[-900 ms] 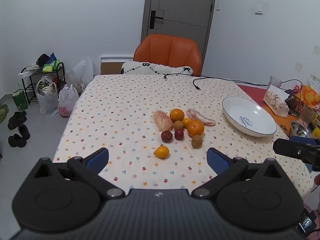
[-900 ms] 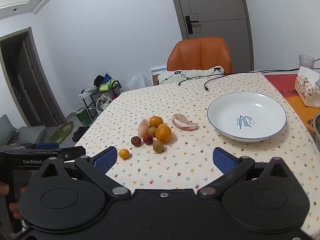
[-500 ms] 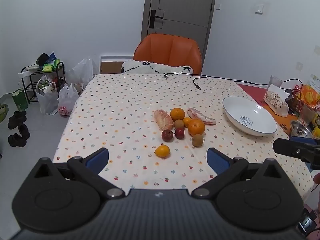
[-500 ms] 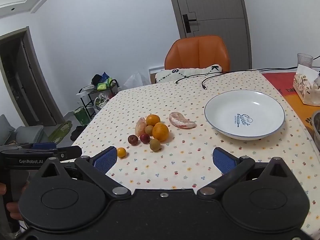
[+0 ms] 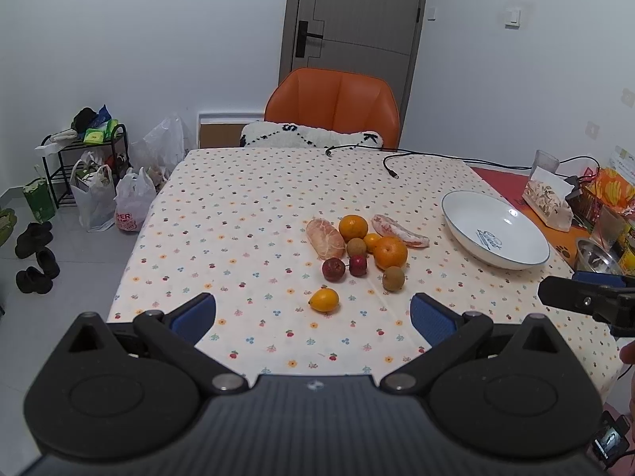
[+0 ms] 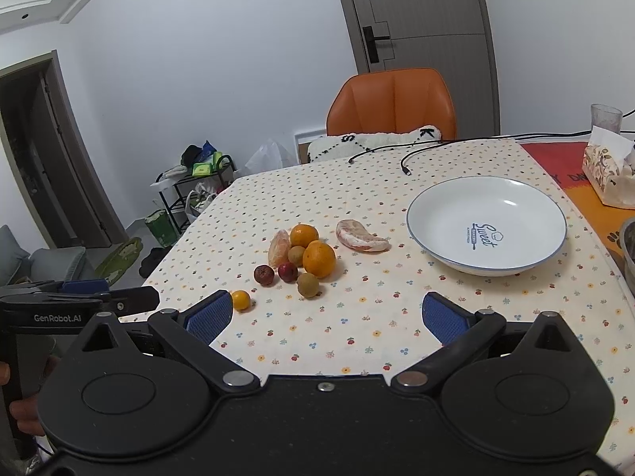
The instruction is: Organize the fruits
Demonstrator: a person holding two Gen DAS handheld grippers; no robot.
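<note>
Left gripper (image 5: 312, 315): I hold it above the near edge of the tabletop, jaws spread wide, nothing between them; blue pads (image 5: 194, 313) show
Right gripper (image 6: 325, 317): mine too, jaws spread wide and bare, hovering over the near part of the tabletop, right of the left one
Tabletop (image 5: 246, 214): covered by a cream cloth with small flower print
Fruit cluster: mid-tabletop, left of the plate, well apart from both grippers
Oranges: two; the far one (image 5: 353, 227), the near one (image 5: 390, 252), with a smaller orange fruit (image 5: 371, 240) between them
Pomelo pieces: one (image 5: 325, 238) at the cluster's left, one (image 5: 400, 231) lying on its right toward the plate
Kiwis: one (image 5: 356, 246) inside the cluster, one (image 5: 393, 278) at its near edge
Red fruits: two (image 5: 333, 269), (image 5: 358, 265), side by side at the near left
Kumquat (image 5: 324, 300): alone, nearest to me, apart from the cluster
Plate (image 6: 436, 206): white with a blue rim, "Sweet" printed inside, holding nothing I can see
Cable (image 5: 391, 168): black, on the far side of the tabletop
Chair (image 5: 333, 107): orange, behind the far edge
Tissue pack (image 5: 547, 198): beyond the plate, on the right
</note>
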